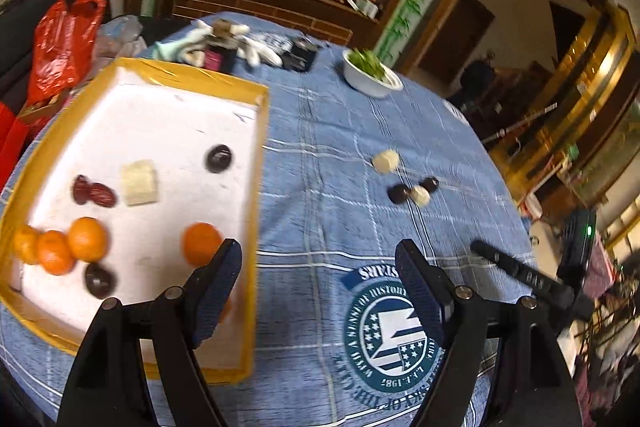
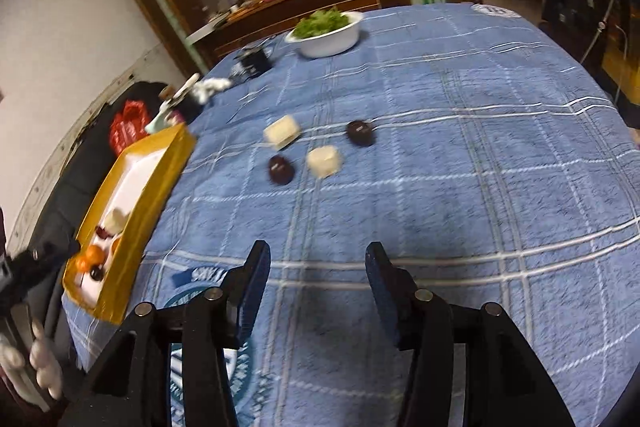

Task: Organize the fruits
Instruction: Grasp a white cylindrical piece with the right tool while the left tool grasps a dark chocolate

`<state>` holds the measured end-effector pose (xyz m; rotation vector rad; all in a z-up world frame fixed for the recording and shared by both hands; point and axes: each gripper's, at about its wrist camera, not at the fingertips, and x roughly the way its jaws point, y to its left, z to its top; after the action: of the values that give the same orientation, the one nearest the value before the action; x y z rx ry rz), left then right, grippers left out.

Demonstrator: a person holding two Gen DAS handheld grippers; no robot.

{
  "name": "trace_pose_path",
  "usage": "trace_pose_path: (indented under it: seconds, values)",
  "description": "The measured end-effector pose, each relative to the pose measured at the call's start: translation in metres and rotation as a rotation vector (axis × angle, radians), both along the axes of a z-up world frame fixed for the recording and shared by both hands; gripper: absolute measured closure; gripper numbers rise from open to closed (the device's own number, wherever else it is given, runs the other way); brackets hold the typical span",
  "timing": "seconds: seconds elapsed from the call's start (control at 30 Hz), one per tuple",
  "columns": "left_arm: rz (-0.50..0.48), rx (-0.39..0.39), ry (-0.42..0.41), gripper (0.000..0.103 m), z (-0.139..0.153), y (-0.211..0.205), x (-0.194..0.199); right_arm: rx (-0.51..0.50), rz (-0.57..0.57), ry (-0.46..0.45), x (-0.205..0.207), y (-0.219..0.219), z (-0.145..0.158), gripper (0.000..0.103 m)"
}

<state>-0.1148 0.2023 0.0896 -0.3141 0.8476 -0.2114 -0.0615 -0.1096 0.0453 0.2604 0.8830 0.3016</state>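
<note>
A yellow-rimmed white tray (image 1: 262, 163) lies at the table's left and holds several oranges (image 1: 87, 239), red dates (image 1: 94, 191), a pale cube (image 1: 139, 183) and two dark plums (image 1: 219, 158). My left gripper (image 1: 318, 267) is open and empty, its left finger over the tray's right rim near an orange (image 1: 200, 243). On the cloth lie two pale cubes (image 2: 324, 161) (image 2: 282, 132) and two dark plums (image 2: 281, 169) (image 2: 360, 133). My right gripper (image 2: 316, 267) is open and empty, well short of them. The tray also shows in the right wrist view (image 2: 160, 183).
A white bowl of greens (image 2: 326, 35) stands at the far side of the blue checked tablecloth (image 2: 480, 187). White gloves and small dark boxes (image 1: 240, 45) lie beyond the tray. A red plastic bag (image 1: 60, 43) sits off the table's left. The right gripper's body shows in the left wrist view (image 1: 520, 271).
</note>
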Motion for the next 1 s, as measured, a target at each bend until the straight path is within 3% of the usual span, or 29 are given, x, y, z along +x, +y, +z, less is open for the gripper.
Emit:
trace_pose_path:
  seconds: [0.3, 0.47, 0.57, 0.67, 1.0]
  values:
    - [-0.061, 0.066, 0.02, 0.025, -0.01, -0.049, 0.029, 0.035, 0.003, 0.031, 0.068, 0.008, -0.013, 0.048]
    - [-0.118, 0.114, 0.007, 0.025, -0.015, -0.074, 0.043, -0.007, 0.014, 0.049, 0.102, 0.028, -0.029, 0.05]
    - [-0.149, 0.149, -0.014, 0.025, -0.016, -0.087, 0.054, -0.038, 0.028, 0.027, 0.105, 0.035, -0.035, 0.054]
    - [-0.175, 0.17, -0.027, 0.025, -0.019, -0.102, 0.068, -0.081, 0.048, 0.01, 0.104, 0.039, -0.037, 0.071]
    - [-0.222, 0.196, -0.016, 0.029, -0.05, -0.155, 0.129, 0.02, -0.02, -0.029, 0.094, 0.004, -0.016, 0.071]
